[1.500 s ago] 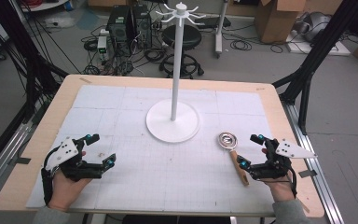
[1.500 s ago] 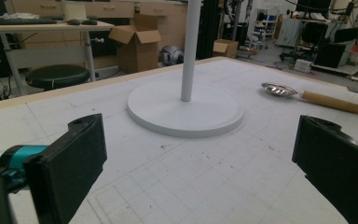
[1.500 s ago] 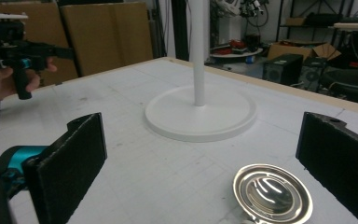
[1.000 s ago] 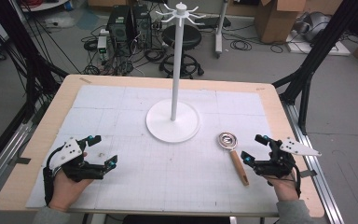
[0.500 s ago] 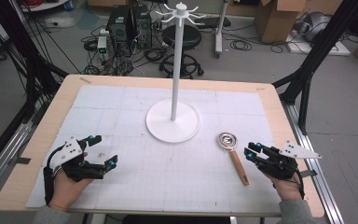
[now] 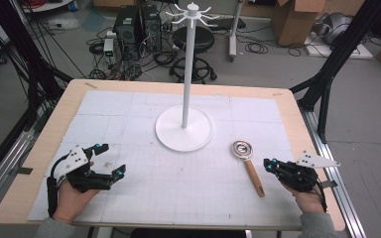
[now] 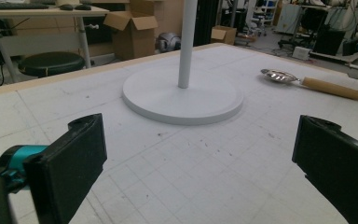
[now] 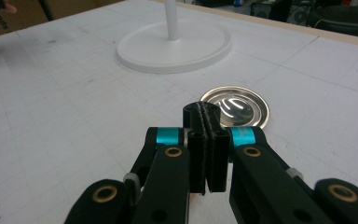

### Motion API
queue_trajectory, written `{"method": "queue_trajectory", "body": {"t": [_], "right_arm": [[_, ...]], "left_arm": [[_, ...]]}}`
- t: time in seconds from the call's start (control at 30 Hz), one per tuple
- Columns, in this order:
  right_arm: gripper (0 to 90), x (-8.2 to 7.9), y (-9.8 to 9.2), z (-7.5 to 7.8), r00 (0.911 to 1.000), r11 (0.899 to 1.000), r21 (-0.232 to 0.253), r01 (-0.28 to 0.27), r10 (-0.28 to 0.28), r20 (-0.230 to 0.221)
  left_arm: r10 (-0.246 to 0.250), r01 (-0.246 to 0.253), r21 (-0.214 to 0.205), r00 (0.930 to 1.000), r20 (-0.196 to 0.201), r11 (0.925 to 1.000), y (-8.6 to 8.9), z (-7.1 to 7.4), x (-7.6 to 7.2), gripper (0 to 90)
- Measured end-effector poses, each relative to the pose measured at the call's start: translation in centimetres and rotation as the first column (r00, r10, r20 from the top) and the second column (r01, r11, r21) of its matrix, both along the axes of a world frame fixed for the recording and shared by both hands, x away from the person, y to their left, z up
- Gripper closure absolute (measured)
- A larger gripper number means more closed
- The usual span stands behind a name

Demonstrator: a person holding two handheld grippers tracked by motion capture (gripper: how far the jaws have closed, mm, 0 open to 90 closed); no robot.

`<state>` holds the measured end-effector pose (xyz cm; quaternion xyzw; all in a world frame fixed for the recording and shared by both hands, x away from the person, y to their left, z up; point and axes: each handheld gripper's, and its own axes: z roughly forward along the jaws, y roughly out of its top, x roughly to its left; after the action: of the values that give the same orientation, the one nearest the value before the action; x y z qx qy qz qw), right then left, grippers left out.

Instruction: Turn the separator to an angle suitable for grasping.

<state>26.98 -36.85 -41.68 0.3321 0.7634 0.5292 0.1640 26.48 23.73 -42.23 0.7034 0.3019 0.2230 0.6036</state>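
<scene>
While shut, right claw sits beside ladle.

High overhead; two low close views sharing the white stand.

White stand, silver ladle with wooden handle, black claws with teal accents, white gridded mat

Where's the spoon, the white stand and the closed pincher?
spoon (image 6: 253,174), high view, on its wooden handle.
white stand (image 6: 184,134), high view, on its round base.
right gripper (image 8: 207,122), right gripper view, where its shut jaws meet.
</scene>
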Motion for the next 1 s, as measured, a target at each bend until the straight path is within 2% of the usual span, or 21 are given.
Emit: {"method": "queue_trajectory", "body": {"t": [0.1, 0.5, 0.77, 0.87, 1.0], "right_arm": [[89.8, 0.2, -0.1, -0.5, 0.9996, 0.999, -0.039, -0.001, 0.0, -0.027], [89.8, 0.7, -0.2, -1.5, 0.9979, 0.996, -0.086, 0.006, -0.011, -0.064], [89.8, 0.9, -0.1, -1.9, 0.9971, 0.997, -0.077, 0.0, -0.006, -0.076], [88.7, 1.0, -0.3, -2.1, 0.9946, 0.998, -0.056, -0.002, -0.004, -0.104], [88.6, 1.3, -0.3, -2.4, 0.9933, 0.998, -0.063, 0.008, -0.015, -0.115]], "left_arm": [[-0.001, 0.001, 0.0, 1.0, 0.0, 1.0, 0.0, 0.0, 0.0, 3.4], [0.001, -0.001, 0.003, 1.0, 0.0, 1.0, 0.0, 0.0, 0.0, 3.4], [-0.002, 0.002, 0.008, 1.0, -0.005, 1.0, -0.1, -0.1, 0.0, 3.4], [-0.003, 0.003, 0.009, 0.9999, -0.011, 1.0, -0.1, -0.1, 0.1, 3.4], [-0.01, 0.01, 0.012, 0.9999, -0.008, 0.9999, -0.3, -0.1, 0.0, 3.4]]}}
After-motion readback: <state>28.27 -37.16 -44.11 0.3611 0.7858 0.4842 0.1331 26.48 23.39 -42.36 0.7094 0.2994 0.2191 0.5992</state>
